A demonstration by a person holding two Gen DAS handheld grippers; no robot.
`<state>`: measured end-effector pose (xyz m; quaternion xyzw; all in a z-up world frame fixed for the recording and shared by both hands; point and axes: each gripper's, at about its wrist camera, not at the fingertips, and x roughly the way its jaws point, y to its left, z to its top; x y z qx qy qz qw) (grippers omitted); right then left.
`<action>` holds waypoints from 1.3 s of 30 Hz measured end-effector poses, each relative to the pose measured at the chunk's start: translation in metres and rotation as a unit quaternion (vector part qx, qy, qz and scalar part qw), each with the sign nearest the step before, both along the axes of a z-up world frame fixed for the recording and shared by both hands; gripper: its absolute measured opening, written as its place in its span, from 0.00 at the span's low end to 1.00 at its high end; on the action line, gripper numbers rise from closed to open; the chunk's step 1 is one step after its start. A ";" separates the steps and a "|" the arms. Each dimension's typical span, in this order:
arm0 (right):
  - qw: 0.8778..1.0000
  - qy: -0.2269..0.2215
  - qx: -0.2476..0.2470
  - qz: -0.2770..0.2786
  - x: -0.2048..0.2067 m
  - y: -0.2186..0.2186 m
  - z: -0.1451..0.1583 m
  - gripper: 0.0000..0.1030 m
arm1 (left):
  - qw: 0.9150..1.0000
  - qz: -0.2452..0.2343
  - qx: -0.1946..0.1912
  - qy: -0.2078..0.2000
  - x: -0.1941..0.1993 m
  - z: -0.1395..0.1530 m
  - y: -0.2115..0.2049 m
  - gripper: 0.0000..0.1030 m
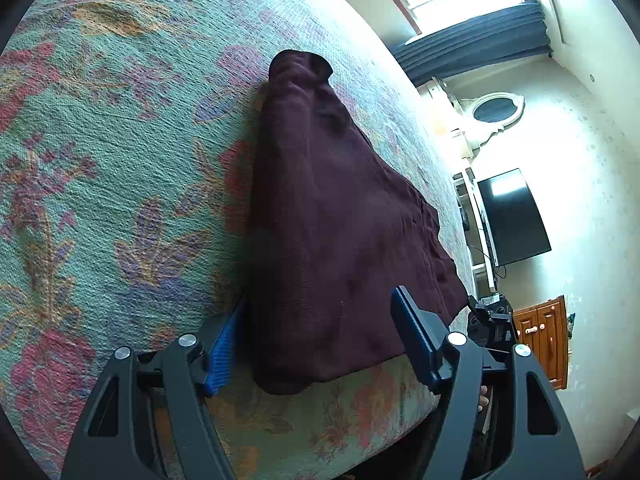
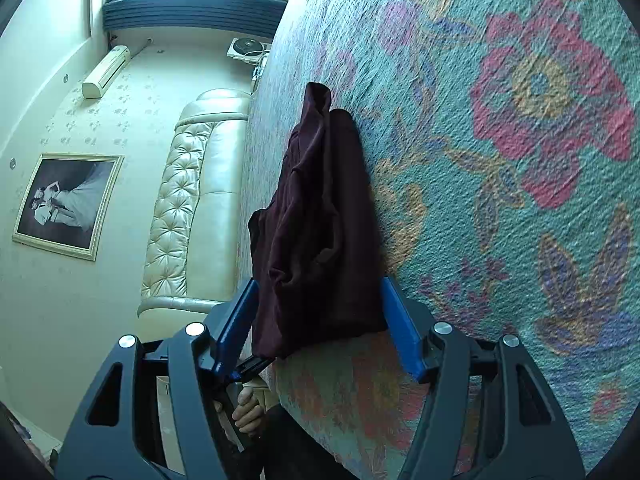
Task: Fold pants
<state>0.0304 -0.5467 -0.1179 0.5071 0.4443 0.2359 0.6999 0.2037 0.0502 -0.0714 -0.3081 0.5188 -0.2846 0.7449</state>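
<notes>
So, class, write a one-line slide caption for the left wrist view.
Open left gripper straddles the near end of dark maroon pants lying folded on a flowered bedspread.

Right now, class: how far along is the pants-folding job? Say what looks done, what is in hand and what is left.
Done: the maroon pants lie folded in a stack on the floral bedspread. In hand: nothing; the left tongs and right tongs stand open around the near edge, pads not pressing. Left: possibly another fold or smoothing.
</notes>
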 end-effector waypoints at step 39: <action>0.999 0.019 -0.039 0.004 -0.021 0.019 0.018 0.32 | 0.993 -0.015 0.112 -0.016 -0.030 0.019 -0.012 0.21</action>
